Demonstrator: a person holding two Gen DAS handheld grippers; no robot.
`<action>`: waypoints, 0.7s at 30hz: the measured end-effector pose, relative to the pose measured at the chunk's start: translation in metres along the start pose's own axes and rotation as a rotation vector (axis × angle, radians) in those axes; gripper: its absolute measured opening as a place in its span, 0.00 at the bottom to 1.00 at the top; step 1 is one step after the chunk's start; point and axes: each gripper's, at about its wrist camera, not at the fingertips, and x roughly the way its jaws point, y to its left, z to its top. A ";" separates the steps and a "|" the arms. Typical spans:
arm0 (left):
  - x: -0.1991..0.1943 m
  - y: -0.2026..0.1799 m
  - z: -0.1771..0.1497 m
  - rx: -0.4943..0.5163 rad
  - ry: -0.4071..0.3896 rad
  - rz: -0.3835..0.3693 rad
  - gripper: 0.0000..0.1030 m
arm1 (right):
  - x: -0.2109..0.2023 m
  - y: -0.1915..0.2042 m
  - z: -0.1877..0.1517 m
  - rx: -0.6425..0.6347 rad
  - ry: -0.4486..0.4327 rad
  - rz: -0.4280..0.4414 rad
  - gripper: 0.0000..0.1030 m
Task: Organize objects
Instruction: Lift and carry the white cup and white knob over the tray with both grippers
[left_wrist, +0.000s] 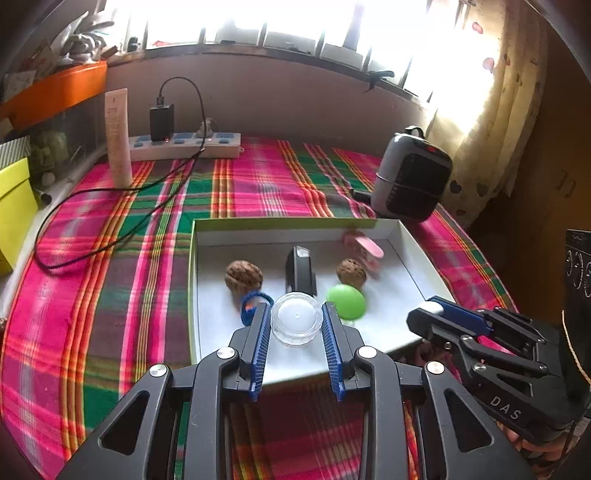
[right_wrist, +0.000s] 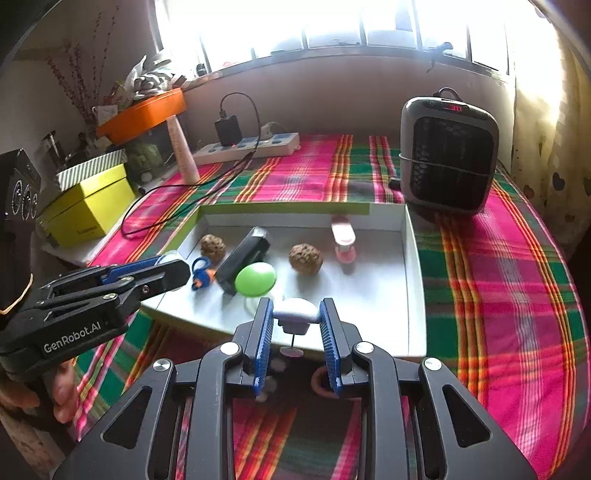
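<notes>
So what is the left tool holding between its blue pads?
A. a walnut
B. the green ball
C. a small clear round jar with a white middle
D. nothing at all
C: in the left wrist view the left tool has its ribbed blue pads against both sides of a small clear jar, while the walnuts and green ball lie in the box.

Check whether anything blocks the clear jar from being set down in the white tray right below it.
Partly blocked. The clear jar in the left gripper hangs above the white tray; blue ring and green ball flank it closely.
</notes>
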 end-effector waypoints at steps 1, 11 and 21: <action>0.002 0.001 0.002 0.000 0.001 0.000 0.25 | 0.002 -0.001 0.002 0.002 0.001 -0.003 0.26; 0.027 0.006 0.020 0.002 0.024 0.010 0.25 | 0.024 -0.014 0.014 0.007 0.024 -0.024 0.26; 0.044 0.015 0.038 -0.010 0.030 0.021 0.25 | 0.041 -0.033 0.026 0.025 0.038 -0.056 0.26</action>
